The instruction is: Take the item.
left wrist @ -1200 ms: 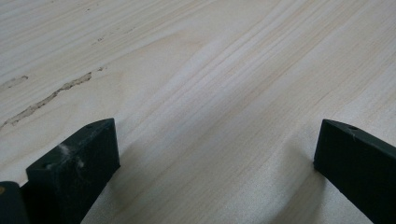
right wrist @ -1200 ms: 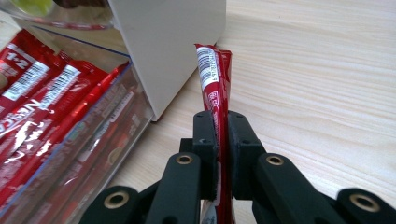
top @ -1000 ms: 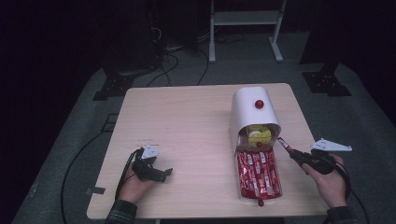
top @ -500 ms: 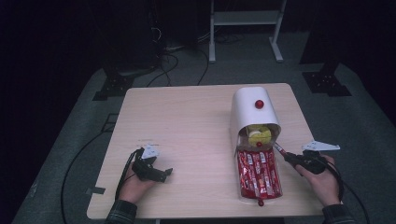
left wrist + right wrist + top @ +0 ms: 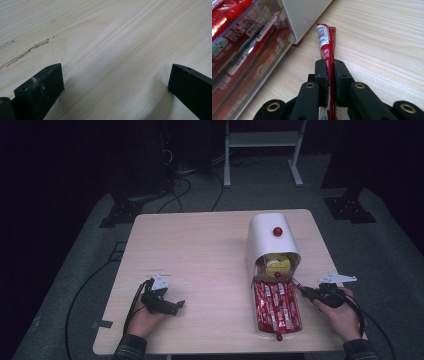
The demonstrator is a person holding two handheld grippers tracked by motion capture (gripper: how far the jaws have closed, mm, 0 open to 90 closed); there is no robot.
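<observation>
right tongs (image 5: 330, 72) clamped on one red stick packet (image 5: 327, 42), just off the drawer (image 5: 260, 322) at its 3 o'clock | drawer already full-ish, packet not in yet | left tongs (image 5: 175, 306) wide, idle on table (image 5: 200, 250)

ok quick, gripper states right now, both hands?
Left gripper: open, nothing between its jaws, over bare table.
Right gripper: shut on a red stick packet, beside the clear tray.
</observation>
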